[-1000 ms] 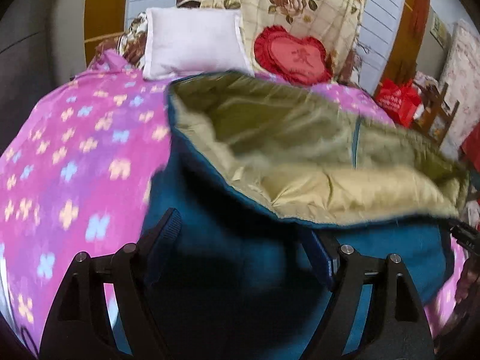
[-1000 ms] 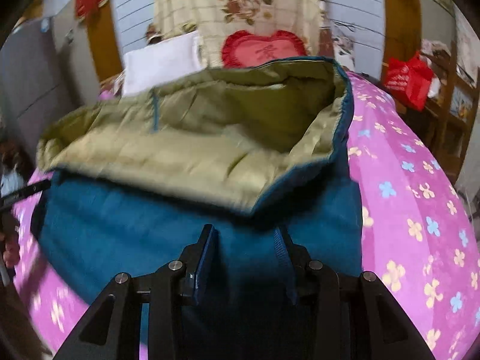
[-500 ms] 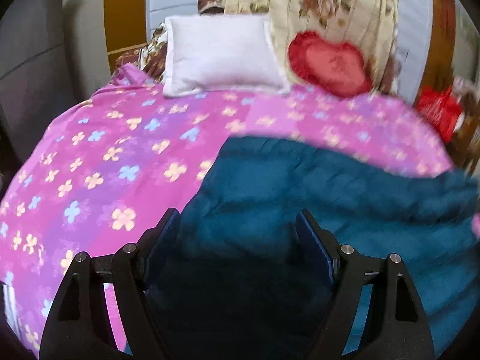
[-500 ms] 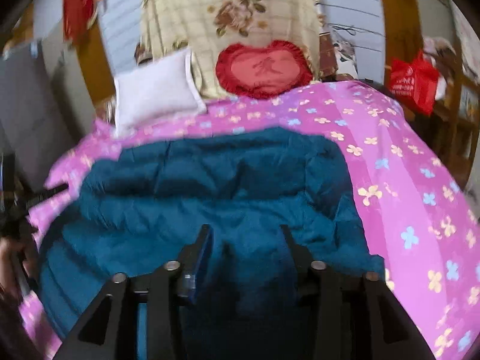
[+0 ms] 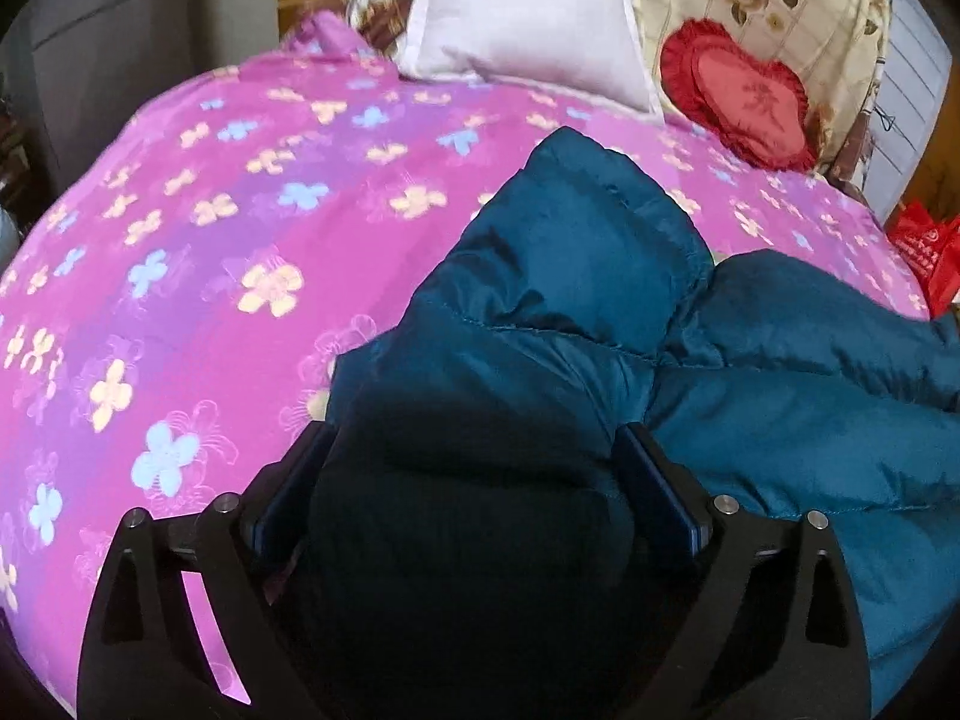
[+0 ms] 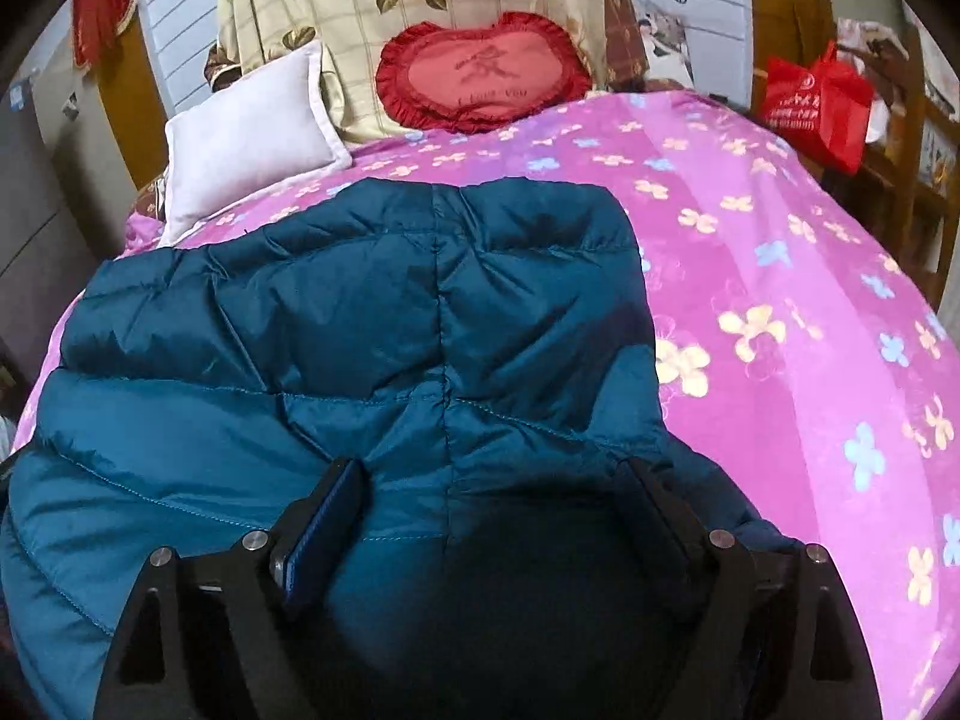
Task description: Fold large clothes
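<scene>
A teal quilted puffer jacket lies folded on the pink flowered bedspread, outer side up, its olive lining hidden. It also fills the right wrist view. My left gripper stands wide open over the jacket's near left edge, with the puffy fabric bulging between its fingers. My right gripper is wide open over the jacket's near right edge, fabric lying between its fingers too.
A white pillow and a red heart cushion lean at the head of the bed against a cream floral quilt. A red bag hangs by wooden shelves at the right. A grey cabinet stands left.
The jacket's upper part, held up with its olive lining showing, has been laid down flat on the bed, teal side up. Both grippers have opened wider and released the fabric.
</scene>
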A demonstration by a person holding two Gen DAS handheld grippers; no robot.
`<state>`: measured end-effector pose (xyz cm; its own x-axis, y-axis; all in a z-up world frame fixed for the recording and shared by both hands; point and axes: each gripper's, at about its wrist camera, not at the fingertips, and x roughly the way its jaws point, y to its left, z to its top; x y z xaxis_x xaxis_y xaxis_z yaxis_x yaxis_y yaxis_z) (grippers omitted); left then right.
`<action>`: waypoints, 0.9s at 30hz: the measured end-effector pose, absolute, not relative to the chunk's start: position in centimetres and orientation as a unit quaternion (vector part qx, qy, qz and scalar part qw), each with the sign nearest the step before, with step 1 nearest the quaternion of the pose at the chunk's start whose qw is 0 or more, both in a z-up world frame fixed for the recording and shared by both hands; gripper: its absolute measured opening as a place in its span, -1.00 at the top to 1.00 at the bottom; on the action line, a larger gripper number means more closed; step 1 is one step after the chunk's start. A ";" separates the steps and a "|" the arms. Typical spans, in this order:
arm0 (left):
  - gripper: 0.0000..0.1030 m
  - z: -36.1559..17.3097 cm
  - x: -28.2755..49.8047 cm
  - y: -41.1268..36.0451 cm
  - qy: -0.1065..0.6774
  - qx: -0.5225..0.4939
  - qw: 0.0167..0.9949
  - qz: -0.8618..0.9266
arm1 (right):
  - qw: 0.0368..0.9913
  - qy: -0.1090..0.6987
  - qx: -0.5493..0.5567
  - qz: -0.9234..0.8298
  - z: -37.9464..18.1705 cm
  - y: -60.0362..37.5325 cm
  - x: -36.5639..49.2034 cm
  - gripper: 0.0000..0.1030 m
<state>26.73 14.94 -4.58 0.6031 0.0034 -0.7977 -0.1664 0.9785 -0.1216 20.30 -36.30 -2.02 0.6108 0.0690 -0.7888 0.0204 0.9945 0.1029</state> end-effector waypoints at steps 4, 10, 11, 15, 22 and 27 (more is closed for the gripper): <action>-0.56 -0.3 23.0 15.2 0.391 -0.112 0.914 0.017 | 0.906 0.424 -0.011 -0.011 1.4 -34.1 17.0 -0.61; -0.59 1.6 15.8 9.1 0.360 -0.052 0.929 -0.072 | 0.928 0.368 0.020 0.046 5.8 -29.7 9.4 -0.73; -0.59 1.0 15.4 7.9 0.369 -0.045 0.924 -0.084 | 0.928 0.368 0.031 0.055 5.4 -28.8 8.2 -0.85; -0.68 -2.9 14.6 4.1 0.393 -0.014 0.916 -0.075 | 0.912 0.408 0.032 0.035 0.7 -27.2 7.5 -0.96; -0.93 -4.5 15.6 3.9 0.408 -0.010 0.911 -0.067 | 0.921 0.386 0.039 0.032 -1.3 -27.6 7.5 -1.00; -0.94 -5.5 15.0 3.6 0.395 0.010 0.917 -0.052 | 0.922 0.384 0.027 0.032 -1.3 -27.3 6.4 -1.00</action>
